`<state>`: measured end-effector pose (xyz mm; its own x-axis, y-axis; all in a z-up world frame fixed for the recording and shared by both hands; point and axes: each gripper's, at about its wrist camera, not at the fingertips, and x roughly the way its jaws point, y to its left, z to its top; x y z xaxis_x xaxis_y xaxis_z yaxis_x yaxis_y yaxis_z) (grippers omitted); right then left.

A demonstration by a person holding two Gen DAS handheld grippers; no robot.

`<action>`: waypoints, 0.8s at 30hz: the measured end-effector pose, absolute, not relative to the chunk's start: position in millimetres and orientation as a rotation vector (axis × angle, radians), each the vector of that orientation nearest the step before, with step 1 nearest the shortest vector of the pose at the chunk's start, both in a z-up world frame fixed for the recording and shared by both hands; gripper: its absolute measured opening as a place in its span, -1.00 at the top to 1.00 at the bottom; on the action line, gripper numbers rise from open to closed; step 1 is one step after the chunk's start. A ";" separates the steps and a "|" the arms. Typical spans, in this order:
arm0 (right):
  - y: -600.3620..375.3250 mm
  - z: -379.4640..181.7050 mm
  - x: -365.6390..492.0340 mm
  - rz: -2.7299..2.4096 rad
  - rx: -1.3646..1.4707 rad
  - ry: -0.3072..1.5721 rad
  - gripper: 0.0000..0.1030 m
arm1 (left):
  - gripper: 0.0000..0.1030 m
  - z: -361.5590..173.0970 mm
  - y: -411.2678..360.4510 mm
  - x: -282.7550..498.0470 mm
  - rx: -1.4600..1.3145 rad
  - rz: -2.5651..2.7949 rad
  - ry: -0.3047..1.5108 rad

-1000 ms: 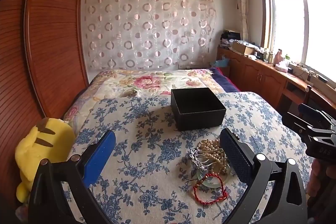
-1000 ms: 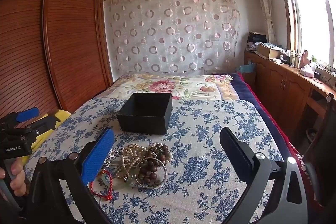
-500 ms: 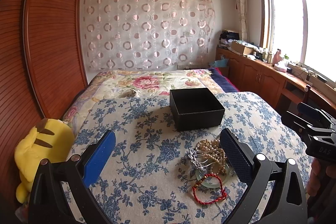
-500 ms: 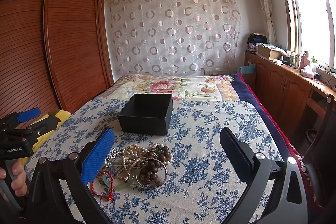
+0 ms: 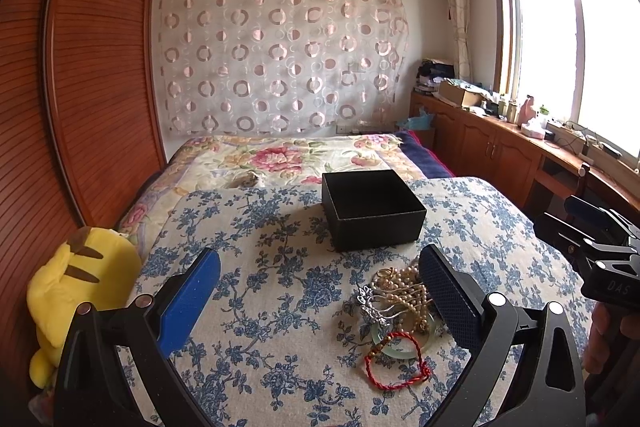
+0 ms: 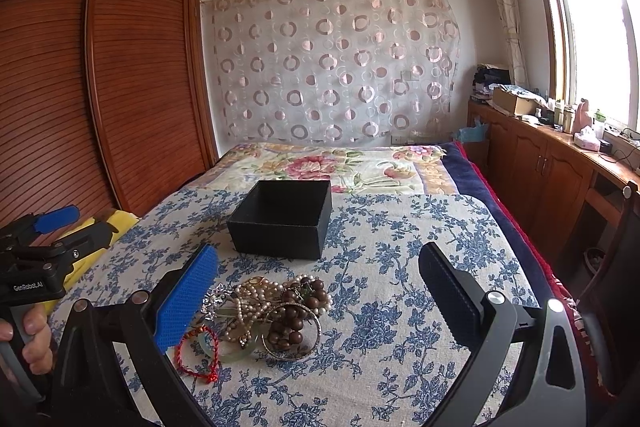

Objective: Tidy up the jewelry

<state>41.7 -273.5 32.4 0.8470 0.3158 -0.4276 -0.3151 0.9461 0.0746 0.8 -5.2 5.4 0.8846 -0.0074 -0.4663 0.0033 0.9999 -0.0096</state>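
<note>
Broadly, little has changed over the last second: the blue-flowered bedspread (image 5: 260,327) fills the lower half of both views as before, and both cameras have drifted only slightly, so the black box (image 5: 374,213) and the jewelry pile (image 6: 260,319) sit a touch lower in frame than they did. That suggests a settling approach rather than a grasp, and by my judgement the sorting has not begun: the box looks empty from both views and every piece lies outside it. The box stands upright, mouth up, with one corner turned toward the left camera. The pile lies on the bedspread just nearer than the box, a loose heap with no single heading, though it spreads mostly sideways in the right wrist view. Within it, the pearl strand (image 5: 404,285) trails toward the box, the dark wooden beads (image 6: 298,311) are bunched on the right, and the red cord bracelet (image 5: 396,361) lies as a flat loop at the near-left edge. The left gripper (image 5: 320,301) and the right gripper (image 6: 320,301) both stand wide apart, holding nothing.
</note>
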 end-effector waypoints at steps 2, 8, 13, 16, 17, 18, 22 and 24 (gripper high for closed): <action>-272.0 32.4 41.3 0.333 0.002 0.451 -0.96 | -0.87 5.9 -6.3 1.3 -0.008 -0.006 0.485; -270.9 33.5 40.7 0.333 0.002 0.451 -0.96 | -0.87 6.7 -8.1 1.5 -0.009 -0.007 0.486; -270.5 33.8 40.3 0.334 0.003 0.451 -0.96 | -0.87 6.4 -9.9 -0.8 -0.010 -0.011 0.485; -270.8 33.4 40.5 0.334 0.002 0.450 -0.96 | -0.87 6.0 -10.1 -0.8 -0.009 -0.012 0.485; -271.2 33.0 40.7 0.334 0.003 0.450 -0.96 | -0.87 6.0 -10.2 -0.7 -0.011 -0.013 0.485; -271.3 33.1 40.7 0.334 0.003 0.450 -0.96 | -0.87 6.2 -10.5 -0.7 -0.012 -0.013 0.485; -272.1 32.4 41.0 0.334 0.004 0.450 -0.96 | -0.87 4.7 -9.3 -2.1 -0.012 -0.015 0.485; -272.3 32.2 41.1 0.334 0.004 0.449 -0.96 | -0.87 4.6 -9.4 -2.1 -0.012 -0.014 0.485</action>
<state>41.1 -272.3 32.2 0.8475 0.3173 -0.4255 -0.3157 0.9458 0.0764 -2.1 -9.4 4.6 0.8845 -0.0161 -0.4663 0.0103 0.9998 -0.0149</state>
